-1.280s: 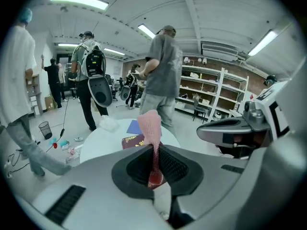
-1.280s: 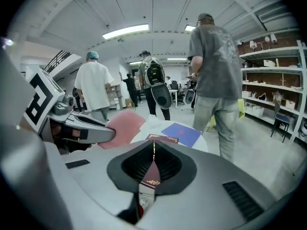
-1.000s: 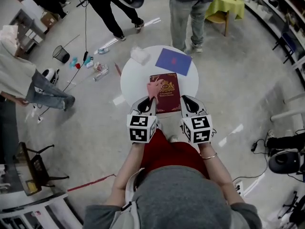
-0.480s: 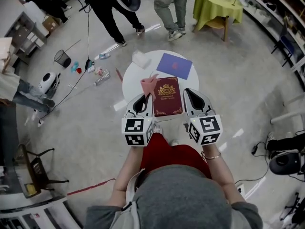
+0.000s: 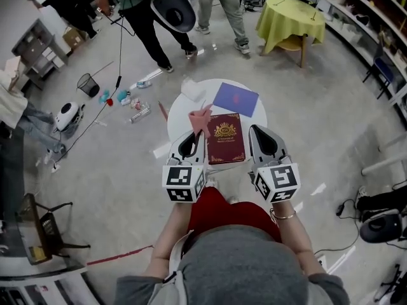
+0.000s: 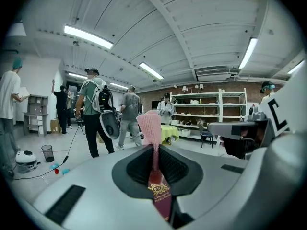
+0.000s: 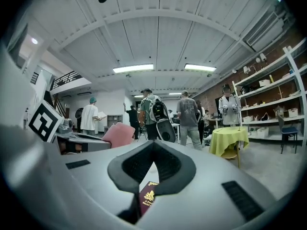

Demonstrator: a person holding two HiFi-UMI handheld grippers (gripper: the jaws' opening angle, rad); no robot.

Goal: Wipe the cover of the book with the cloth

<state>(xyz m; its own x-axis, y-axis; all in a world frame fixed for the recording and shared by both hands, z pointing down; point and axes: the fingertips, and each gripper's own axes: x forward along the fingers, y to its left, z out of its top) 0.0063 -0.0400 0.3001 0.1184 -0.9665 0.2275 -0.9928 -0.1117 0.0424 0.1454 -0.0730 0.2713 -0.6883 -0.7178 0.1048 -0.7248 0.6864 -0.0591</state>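
L gripper (image 5: 195,133) clamped on pink cloth (image 5: 200,117), above maroon book (image 5: 226,139) left edge. R gripper (image 5: 255,129) jaws closed, empty, right of book. Round white table (image 5: 175,114).

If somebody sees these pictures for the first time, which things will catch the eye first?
First comes the dark red book with its gold emblem, lying on the round white table. Next is the pink cloth, pinched in the left gripper and standing up near the book's far left corner. Farther back, a yellow-green tablecloth glows at the upper right.
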